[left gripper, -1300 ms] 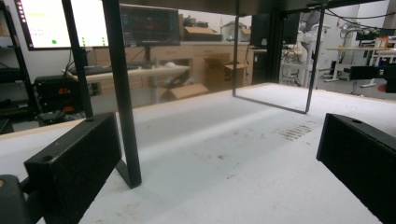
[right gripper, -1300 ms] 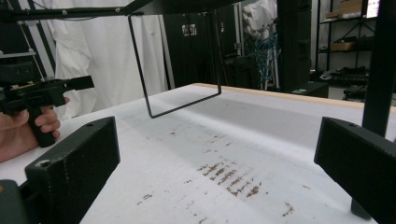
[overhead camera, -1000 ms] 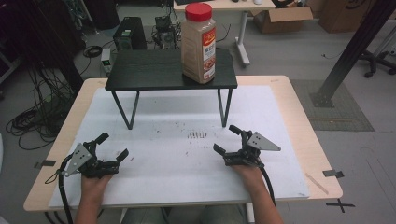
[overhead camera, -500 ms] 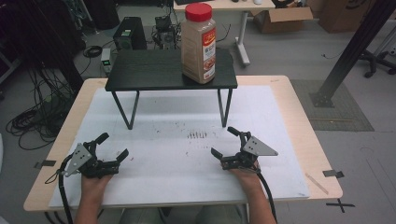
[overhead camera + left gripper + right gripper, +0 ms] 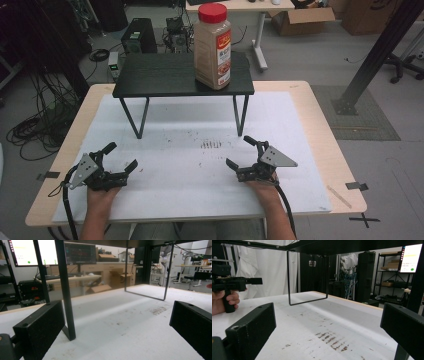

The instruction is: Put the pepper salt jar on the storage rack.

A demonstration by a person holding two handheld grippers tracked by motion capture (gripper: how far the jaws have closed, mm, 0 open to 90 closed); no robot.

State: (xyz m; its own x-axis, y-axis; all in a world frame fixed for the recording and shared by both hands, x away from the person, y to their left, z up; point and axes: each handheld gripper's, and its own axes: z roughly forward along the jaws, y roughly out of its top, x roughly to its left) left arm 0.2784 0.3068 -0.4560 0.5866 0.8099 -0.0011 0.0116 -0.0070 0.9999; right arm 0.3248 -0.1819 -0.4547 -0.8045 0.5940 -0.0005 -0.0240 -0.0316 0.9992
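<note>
Two hand-held grippers rest low on the white table mat, jaws spread wide and empty.

The tall clear plastic spice jar with a red lid point(image 5: 213, 45) stands upright on the small black metal-legged shelf point(image 5: 165, 75), well apart from both grippers; its red-and-yellow label is too small to read. Since a second ago the right gripper point(image 5: 242, 152) has drifted slightly leftward; the left gripper point(image 5: 120, 156) has stayed put.

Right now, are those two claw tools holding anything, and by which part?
Nothing is held. The left gripper and right gripper both rest open on the table.
</note>
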